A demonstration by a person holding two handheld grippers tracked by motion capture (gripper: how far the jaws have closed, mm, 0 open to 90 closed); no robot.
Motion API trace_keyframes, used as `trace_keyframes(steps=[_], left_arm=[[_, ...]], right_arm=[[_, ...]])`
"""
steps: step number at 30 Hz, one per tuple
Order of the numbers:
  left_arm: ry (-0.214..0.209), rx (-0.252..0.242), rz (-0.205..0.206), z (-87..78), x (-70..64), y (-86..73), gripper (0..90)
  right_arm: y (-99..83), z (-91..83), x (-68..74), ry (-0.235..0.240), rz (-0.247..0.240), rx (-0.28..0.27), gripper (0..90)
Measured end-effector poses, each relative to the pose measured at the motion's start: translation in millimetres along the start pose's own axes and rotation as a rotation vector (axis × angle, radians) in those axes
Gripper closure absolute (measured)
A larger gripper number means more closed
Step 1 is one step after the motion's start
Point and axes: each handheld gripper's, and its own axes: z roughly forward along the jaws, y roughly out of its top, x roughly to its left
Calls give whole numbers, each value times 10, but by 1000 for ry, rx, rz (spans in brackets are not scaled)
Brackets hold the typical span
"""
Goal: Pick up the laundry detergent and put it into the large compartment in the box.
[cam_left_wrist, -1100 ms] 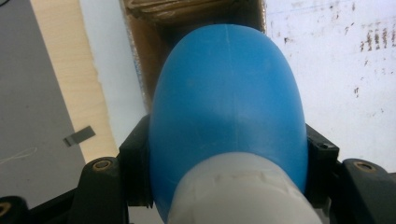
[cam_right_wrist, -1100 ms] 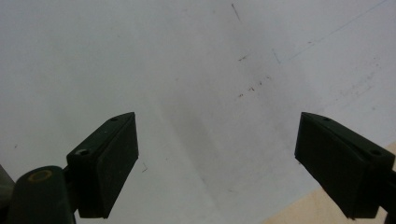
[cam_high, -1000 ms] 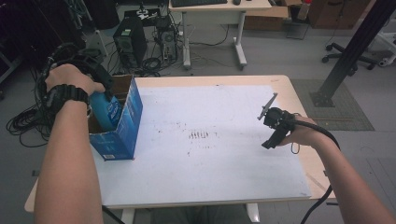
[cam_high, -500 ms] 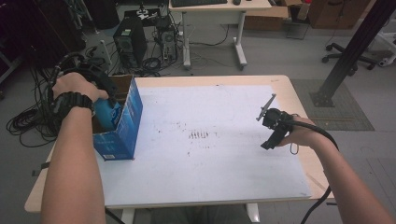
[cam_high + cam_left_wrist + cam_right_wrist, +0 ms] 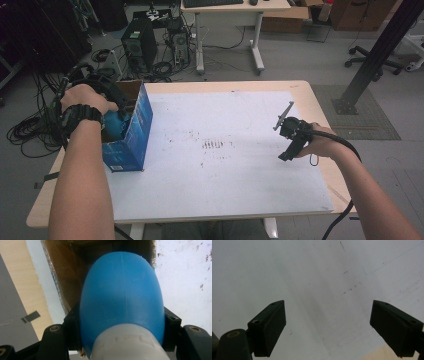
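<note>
Your left gripper (image 5: 120,340) pinches the blue bottle (image 5: 122,297) over the open box (image 5: 131,131) at nine o'clock, apparently to load it; right gripper (image 5: 337,332) idles spread above the bench (image 5: 240,200).

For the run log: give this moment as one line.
left gripper: shut on blue object, over open cardboard box | right gripper: open, empty, above white sheet | table

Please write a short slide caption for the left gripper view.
Left gripper clamps a blue rounded object at the open cardboard box.
</note>
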Motion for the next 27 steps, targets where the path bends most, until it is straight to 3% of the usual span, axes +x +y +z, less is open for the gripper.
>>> trace_keyframes(steps=[27], left_arm=[[-12,27,-5,233,54,-27,375]], right_arm=[[-15,-1,11,1,2,0,135]])
